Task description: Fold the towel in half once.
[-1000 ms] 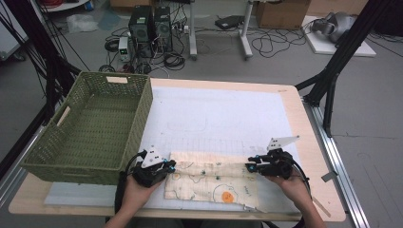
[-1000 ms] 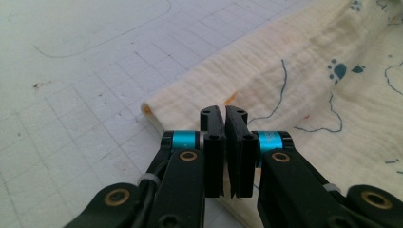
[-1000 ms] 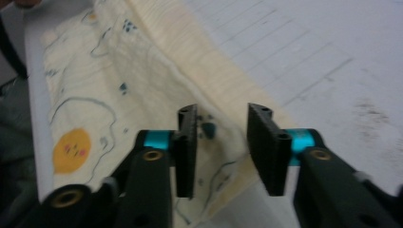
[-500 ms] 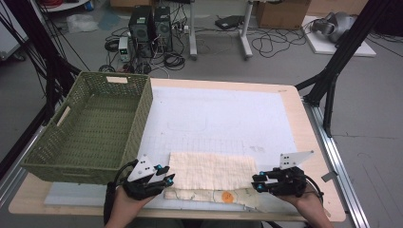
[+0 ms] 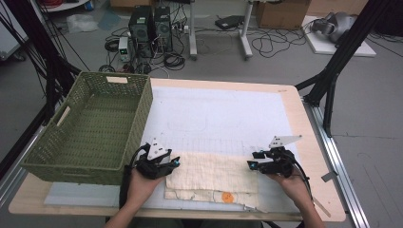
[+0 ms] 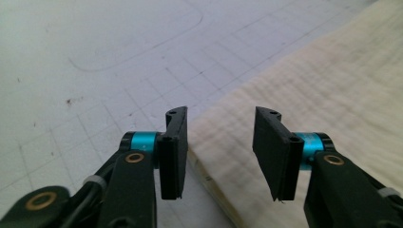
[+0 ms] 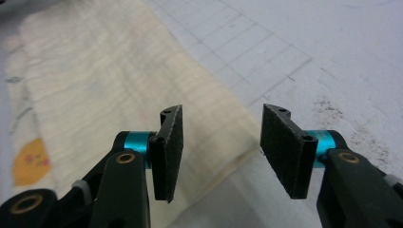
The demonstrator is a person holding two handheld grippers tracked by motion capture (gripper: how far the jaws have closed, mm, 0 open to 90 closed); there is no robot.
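On the near half of the table (image 5: 304, 118), in the high view, you have the cream, ribbed cloth (image 5: 214, 172) folded once, its long axis running from 9 to 3 o'clock between your two hands. A lower layer with an orange round patch (image 5: 228, 197) peeks out along the 6 o'clock edge. Your left tool (image 5: 175, 163) sits at the cloth's 9 o'clock end and your right tool (image 5: 250, 165) at its 3 o'clock end, each pointing inward at the fabric, so both hands are equally near their own short edge. The green woven basket (image 5: 90, 126) stands at 9 to 10 o'clock of the cloth, closest to your left hand.

In the left gripper view, your left tool (image 6: 219, 154) is about half open; its jaws have just been opening, and nothing is pinched between them. The cloth's folded edge (image 6: 304, 95) runs from under the jaws away toward 1 o'clock, lying on the white gridded mat (image 6: 95, 71).

In the right gripper view, your right tool (image 7: 221, 152) is likewise about half open, its jaws also just opened, empty. The cloth (image 7: 109, 90) lies at 10 to 11 o'clock of the jaws, its corner just below them, the patch (image 7: 31, 161) at 9 o'clock.
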